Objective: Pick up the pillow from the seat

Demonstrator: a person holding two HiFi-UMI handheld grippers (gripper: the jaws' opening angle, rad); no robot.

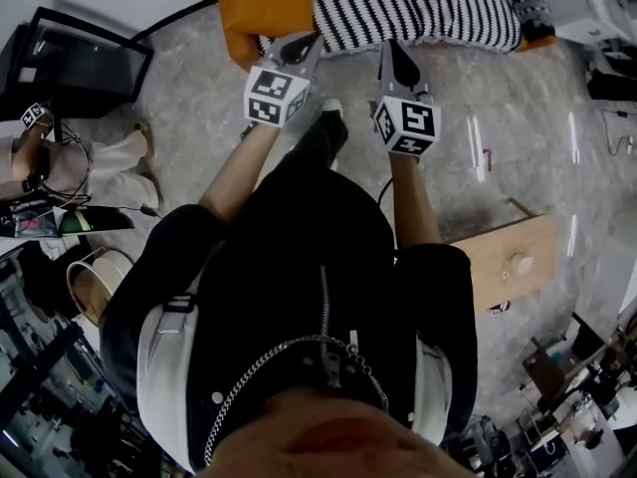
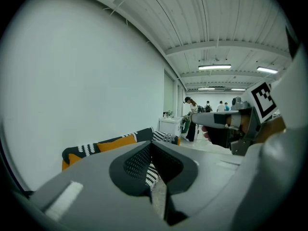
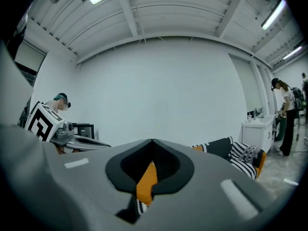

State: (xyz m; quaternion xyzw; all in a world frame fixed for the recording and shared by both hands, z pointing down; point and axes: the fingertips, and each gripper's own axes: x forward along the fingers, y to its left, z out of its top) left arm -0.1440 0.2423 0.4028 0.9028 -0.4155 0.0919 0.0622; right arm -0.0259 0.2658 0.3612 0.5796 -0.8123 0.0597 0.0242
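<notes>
Closure is complete on both tools: the left gripper has its jaws pressed together on nothing, and the right gripper is likewise clamped and empty. Both tips hover near the front edge of the black-and-white striped fabric pillow, apart from it. The pillow lies on the orange upholstered seat, above the grey mottled floor.
</notes>
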